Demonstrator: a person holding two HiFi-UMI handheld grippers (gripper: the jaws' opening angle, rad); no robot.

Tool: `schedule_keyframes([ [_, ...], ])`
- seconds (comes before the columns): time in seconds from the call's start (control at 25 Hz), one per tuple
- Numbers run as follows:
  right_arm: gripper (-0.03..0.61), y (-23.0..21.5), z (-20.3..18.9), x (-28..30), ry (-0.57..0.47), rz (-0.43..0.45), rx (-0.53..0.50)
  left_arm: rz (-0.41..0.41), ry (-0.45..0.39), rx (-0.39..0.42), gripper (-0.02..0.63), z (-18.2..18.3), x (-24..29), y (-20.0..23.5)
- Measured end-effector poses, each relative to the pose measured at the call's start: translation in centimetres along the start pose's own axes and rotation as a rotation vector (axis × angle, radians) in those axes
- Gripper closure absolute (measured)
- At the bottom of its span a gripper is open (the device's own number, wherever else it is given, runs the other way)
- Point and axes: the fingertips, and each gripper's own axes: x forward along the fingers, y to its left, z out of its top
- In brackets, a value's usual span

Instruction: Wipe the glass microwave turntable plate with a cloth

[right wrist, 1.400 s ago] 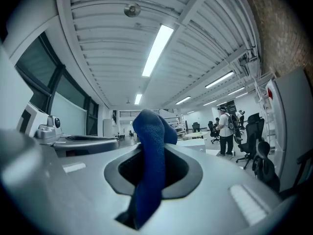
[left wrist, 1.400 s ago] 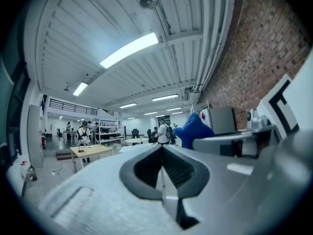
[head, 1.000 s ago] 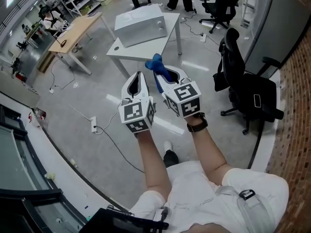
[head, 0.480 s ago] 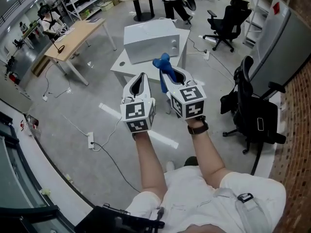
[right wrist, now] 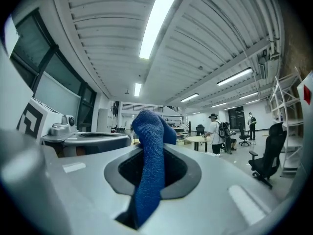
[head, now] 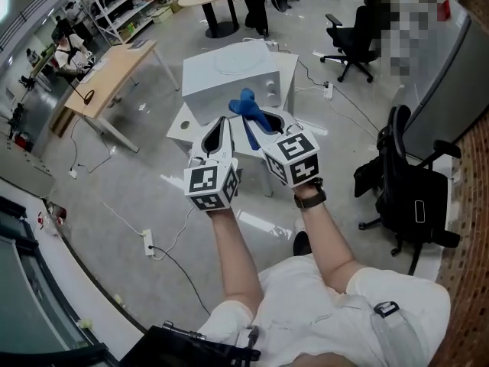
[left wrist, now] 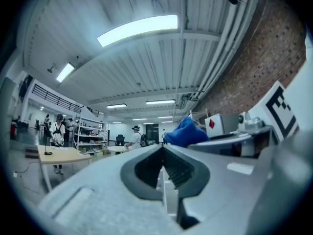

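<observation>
A blue cloth (head: 247,104) stands clamped between the closed jaws of the right gripper (head: 263,122), held out in front of the person at about chest height. Its bunched, rounded upper end pokes up past the jaw tips, while a narrower strip runs down through the slot between the jaws and hangs loose below them. In the right gripper view the cloth (right wrist: 148,166) shows a fine woven, towel-like texture; in the left gripper view its top (left wrist: 186,131) rises as a soft blue mound just beside that gripper. A faint round outline (head: 234,60) on top of the white microwave (head: 221,90) ahead could be the glass turntable plate; it is too small to tell.
</observation>
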Motion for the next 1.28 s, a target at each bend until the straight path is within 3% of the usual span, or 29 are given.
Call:
schedule_keyframes([
  [0.28,0.520,-10.3,4.1,4.9,-0.095,0.009,-0.013,0.017,-0.048,0.025,0.614,2.2,10.3,0.1],
  [0.48,0.520,-14.7,2.3,8.1,-0.066,0.046,0.015,-0.079,-0.011,0.006,0.614,0.6,15.7,-0.6],
  [0.56,0.520,-16.3,1.0,9.8,-0.037,0.049,0.035,-0.081,0.003,-0.010,0.613,-0.5,17.4,0.0],
  [0.8,0.518,-19.0,-0.7,15.9,-0.001,0.062,0.036,-0.005,0.045,-0.003,0.614,-3.3,22.8,6.8],
  [1.04,0.517,-22.5,-0.7,24.6,0.019,0.026,0.019,-0.028,0.071,-0.025,0.612,-5.3,29.2,14.7],
  [1.16,0.517,-22.8,0.9,28.9,-0.026,0.056,0.014,-0.022,0.066,0.003,0.612,-5.9,31.4,19.5],
  [1.28,0.515,-22.9,-0.3,32.0,0.022,0.063,-0.042,-0.060,0.105,0.005,0.612,-8.1,32.7,22.7],
])
